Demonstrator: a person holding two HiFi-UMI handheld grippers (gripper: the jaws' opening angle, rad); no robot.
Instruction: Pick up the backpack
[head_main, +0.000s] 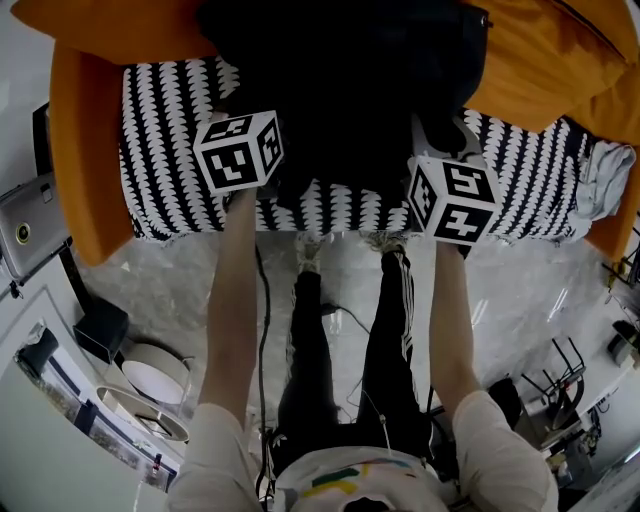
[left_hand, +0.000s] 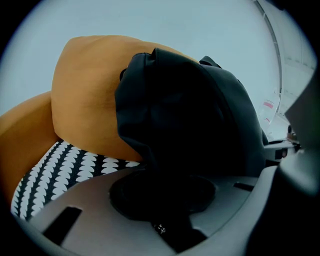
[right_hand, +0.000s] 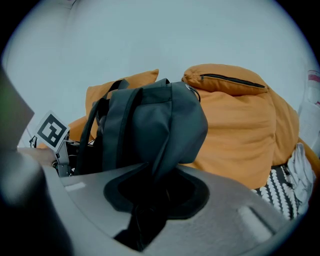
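A black backpack (head_main: 340, 70) stands on the black-and-white patterned seat (head_main: 165, 150) of an orange sofa, leaning against the orange back cushions (right_hand: 235, 125). My left gripper (head_main: 262, 128) is at the backpack's lower left side, and in the left gripper view a fold of the dark backpack (left_hand: 190, 115) runs down into the left gripper (left_hand: 165, 205), which is shut on it. My right gripper (head_main: 435, 150) is at the bag's lower right side. In the right gripper view a pinched flap of the backpack (right_hand: 150, 120) drops into the right gripper (right_hand: 150, 197), which is shut on it.
An orange armrest (head_main: 85, 160) flanks the seat on the left. A grey-white cloth (head_main: 605, 180) lies at the seat's right end. The person's legs (head_main: 345, 340) stand on the marble floor with a cable (head_main: 262, 330). Round white items (head_main: 150, 380) and cabinets sit at lower left.
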